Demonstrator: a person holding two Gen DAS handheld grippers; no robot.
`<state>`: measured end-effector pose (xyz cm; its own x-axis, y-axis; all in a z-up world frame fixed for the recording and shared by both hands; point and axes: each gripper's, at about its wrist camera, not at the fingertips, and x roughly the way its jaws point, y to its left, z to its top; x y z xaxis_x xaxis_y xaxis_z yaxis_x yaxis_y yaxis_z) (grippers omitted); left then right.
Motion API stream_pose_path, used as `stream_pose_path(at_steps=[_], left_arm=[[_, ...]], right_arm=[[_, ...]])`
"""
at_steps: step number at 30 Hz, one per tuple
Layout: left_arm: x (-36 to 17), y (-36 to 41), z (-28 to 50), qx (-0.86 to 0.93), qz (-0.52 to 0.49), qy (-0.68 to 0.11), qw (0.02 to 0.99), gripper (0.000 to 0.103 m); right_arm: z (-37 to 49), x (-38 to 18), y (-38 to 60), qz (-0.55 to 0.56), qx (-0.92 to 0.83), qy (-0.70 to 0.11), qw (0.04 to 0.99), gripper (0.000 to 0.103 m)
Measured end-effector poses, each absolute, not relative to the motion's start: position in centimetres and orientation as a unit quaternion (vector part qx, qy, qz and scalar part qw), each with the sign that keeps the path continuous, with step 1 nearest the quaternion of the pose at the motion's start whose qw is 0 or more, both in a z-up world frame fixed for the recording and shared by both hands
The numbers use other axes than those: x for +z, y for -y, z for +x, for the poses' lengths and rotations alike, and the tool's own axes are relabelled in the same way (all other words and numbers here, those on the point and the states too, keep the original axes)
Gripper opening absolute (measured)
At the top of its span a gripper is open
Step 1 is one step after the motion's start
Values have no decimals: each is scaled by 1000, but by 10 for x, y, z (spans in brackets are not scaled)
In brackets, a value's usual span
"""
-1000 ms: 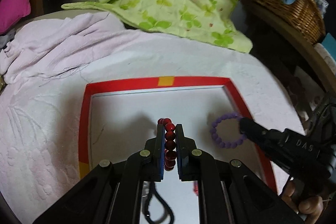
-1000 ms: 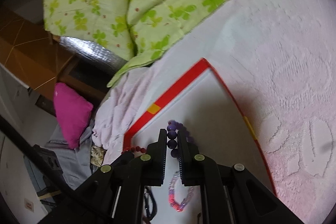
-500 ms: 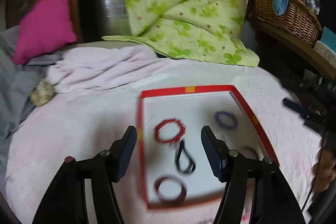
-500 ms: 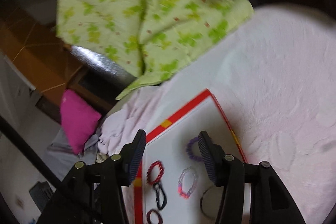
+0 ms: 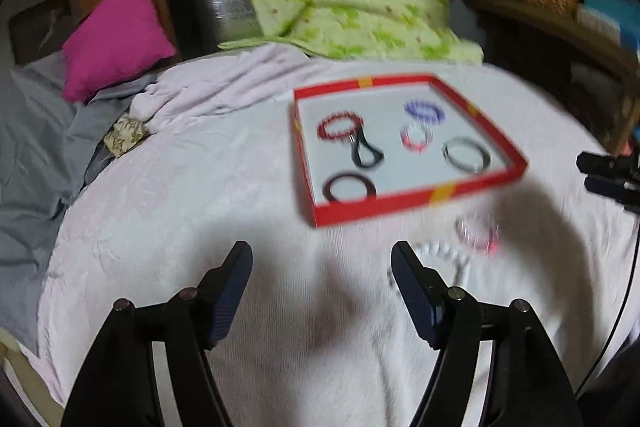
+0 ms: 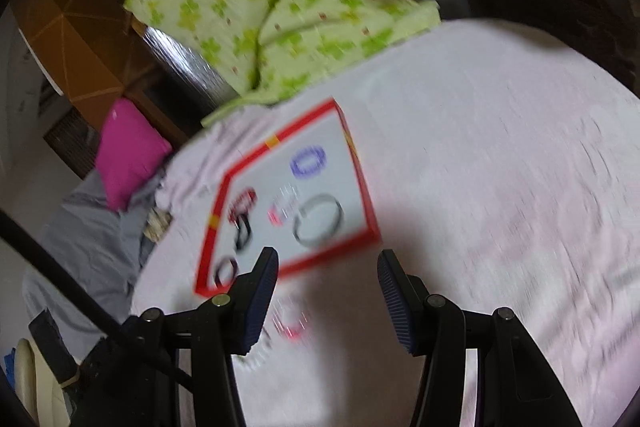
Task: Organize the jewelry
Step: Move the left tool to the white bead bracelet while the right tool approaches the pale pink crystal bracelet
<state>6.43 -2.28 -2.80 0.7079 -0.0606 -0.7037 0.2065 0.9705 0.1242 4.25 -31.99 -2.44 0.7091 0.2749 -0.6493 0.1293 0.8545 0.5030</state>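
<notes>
- The shallow red-rimmed cardboard tray [image 5: 416,205] with a white floor lies on the pale pink bedspread [image 5: 168,211], and six pieces are already in it.
- Far row: a dark red beaded bracelet [image 5: 338,125] at left and a purple beaded bracelet [image 5: 425,111] at right.
- Middle: a black loop [image 5: 365,153] and a pink-and-clear beaded bracelet [image 5: 416,138].
- Near row: a dark bangle [image 5: 349,187] at left, a thin dark bangle [image 5: 467,155] at right.
- Left to do: another pink-and-clear bracelet [image 5: 478,231] and what looks like a pale beaded strand [image 5: 438,251], blurred, lie on the bedspread just near of the tray.
- The left gripper [image 5: 322,269] is empty, its jaws opening; the right gripper [image 6: 327,277] stands spread, empty.
- By my judgement the task is well over halfway.
</notes>
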Motion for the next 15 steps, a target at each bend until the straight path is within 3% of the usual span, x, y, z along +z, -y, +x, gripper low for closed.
stream_pose_path(at_steps=[7, 9, 15], left_arm=[[-39, 23, 71, -97, 123, -396, 905, 73], [-42, 18, 78, -97, 109, -409, 901, 73], [-49, 14, 84, -106, 92, -428, 893, 73]], right_arm=[[55, -55, 292, 247, 69, -433, 864, 54], [68, -63, 280, 237, 75, -450, 858, 46], [90, -78, 248, 199, 80, -477, 852, 39]])
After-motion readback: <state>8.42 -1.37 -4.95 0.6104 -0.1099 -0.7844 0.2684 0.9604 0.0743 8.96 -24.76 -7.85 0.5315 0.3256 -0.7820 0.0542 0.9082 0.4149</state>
